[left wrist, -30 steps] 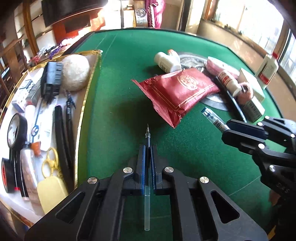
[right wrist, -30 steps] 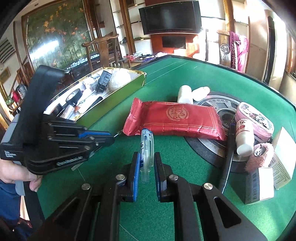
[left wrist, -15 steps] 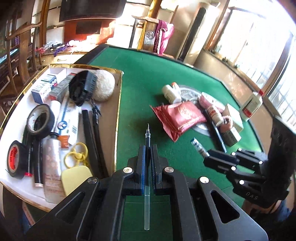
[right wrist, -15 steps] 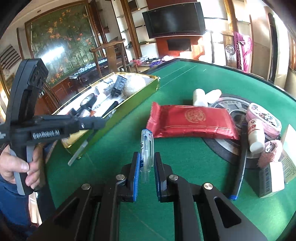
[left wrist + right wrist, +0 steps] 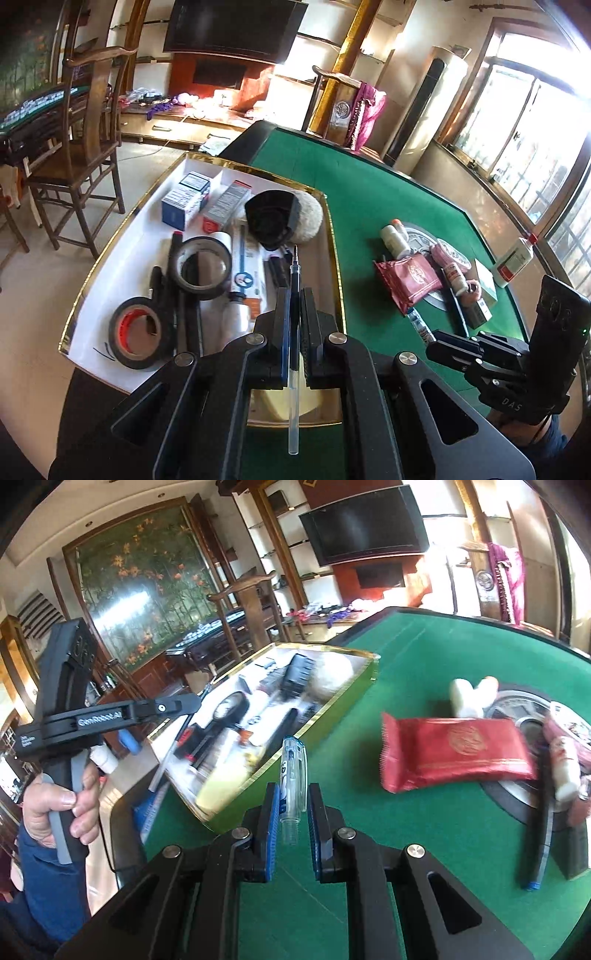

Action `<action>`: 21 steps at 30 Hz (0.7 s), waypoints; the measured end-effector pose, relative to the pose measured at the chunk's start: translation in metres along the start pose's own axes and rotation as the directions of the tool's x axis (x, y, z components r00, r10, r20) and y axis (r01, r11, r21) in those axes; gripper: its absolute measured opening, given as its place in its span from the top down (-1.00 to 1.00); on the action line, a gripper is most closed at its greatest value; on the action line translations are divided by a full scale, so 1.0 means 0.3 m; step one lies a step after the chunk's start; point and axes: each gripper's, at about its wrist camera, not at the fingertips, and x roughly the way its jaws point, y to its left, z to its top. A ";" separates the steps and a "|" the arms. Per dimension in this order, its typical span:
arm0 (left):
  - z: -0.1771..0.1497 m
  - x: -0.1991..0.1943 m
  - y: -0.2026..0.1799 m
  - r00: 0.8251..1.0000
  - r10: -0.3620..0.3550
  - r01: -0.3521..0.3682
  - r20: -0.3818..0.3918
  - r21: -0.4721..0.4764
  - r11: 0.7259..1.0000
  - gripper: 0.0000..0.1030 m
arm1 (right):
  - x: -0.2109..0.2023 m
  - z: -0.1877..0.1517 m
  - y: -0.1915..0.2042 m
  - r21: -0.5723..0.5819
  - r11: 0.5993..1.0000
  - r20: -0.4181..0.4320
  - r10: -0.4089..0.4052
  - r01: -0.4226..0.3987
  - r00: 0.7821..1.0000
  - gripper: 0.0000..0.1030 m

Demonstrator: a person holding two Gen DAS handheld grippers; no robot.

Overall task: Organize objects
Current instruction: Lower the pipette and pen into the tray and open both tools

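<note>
Sunlit room – wooden chair [image 5: 79, 122], wall television [image 5: 236, 27], bright windows [image 5: 532, 122].

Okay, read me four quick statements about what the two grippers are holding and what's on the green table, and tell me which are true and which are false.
1. The left gripper is shut on a thin pen refill. True.
2. The right gripper is empty. False: it holds a clear pen barrel.
3. The red packet lies inside the gold-rimmed tray. False: it lies on the green table, outside the tray.
4. Two rolls of black tape lie in the tray. True.
</note>
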 end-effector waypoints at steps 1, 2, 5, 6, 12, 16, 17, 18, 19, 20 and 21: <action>0.005 0.000 0.021 1.000 0.009 -0.009 -0.003 -0.004 1.000 0.91 | 0.013 0.007 0.012 0.001 1.000 0.000 0.006 -0.006 1.000 0.76; 0.009 0.000 0.040 1.000 0.022 -0.022 -0.006 -0.005 1.000 0.91 | 0.025 0.014 0.027 0.000 1.000 -0.003 0.011 -0.011 1.000 0.76; 0.026 -0.002 0.102 0.999 0.046 -0.047 -0.009 -0.019 0.999 0.91 | 0.072 0.041 0.063 0.011 1.000 -0.008 0.027 -0.027 1.000 0.76; 0.032 0.000 0.121 0.998 0.053 -0.054 -0.013 -0.025 0.998 0.91 | 0.095 0.051 0.079 0.011 1.000 -0.015 0.026 -0.026 1.000 0.76; 0.068 0.034 0.236 0.994 0.095 -0.098 -0.047 -0.063 0.993 0.90 | 0.212 0.093 0.108 0.053 0.998 -0.041 0.045 -0.043 0.998 0.76; 0.076 0.072 0.292 0.993 0.091 -0.098 -0.069 -0.098 0.990 0.90 | 0.280 0.102 0.125 0.051 0.998 -0.063 0.028 -0.025 0.998 0.76; 0.076 0.080 0.301 0.994 0.089 -0.096 -0.069 -0.108 0.990 0.90 | 0.297 0.103 0.127 0.050 0.999 -0.071 0.024 -0.020 0.997 0.76; 0.077 0.091 0.309 0.993 0.089 -0.097 -0.074 -0.111 0.989 0.89 | 0.312 0.103 0.131 0.046 0.999 -0.077 0.016 -0.013 0.997 0.76; 0.078 0.101 0.315 0.992 0.091 -0.100 -0.081 -0.114 0.988 0.89 | 0.325 0.103 0.134 0.047 0.999 -0.079 0.013 -0.009 0.997 0.76; 0.078 0.108 0.319 0.992 0.093 -0.102 -0.083 -0.118 0.988 0.89 | 0.338 0.106 0.134 0.048 0.999 -0.085 0.010 -0.006 0.996 0.76; 0.078 0.115 0.321 0.992 0.092 -0.102 -0.086 -0.119 0.988 0.89 | 0.352 0.106 0.138 0.043 0.999 -0.092 0.002 0.001 0.996 0.76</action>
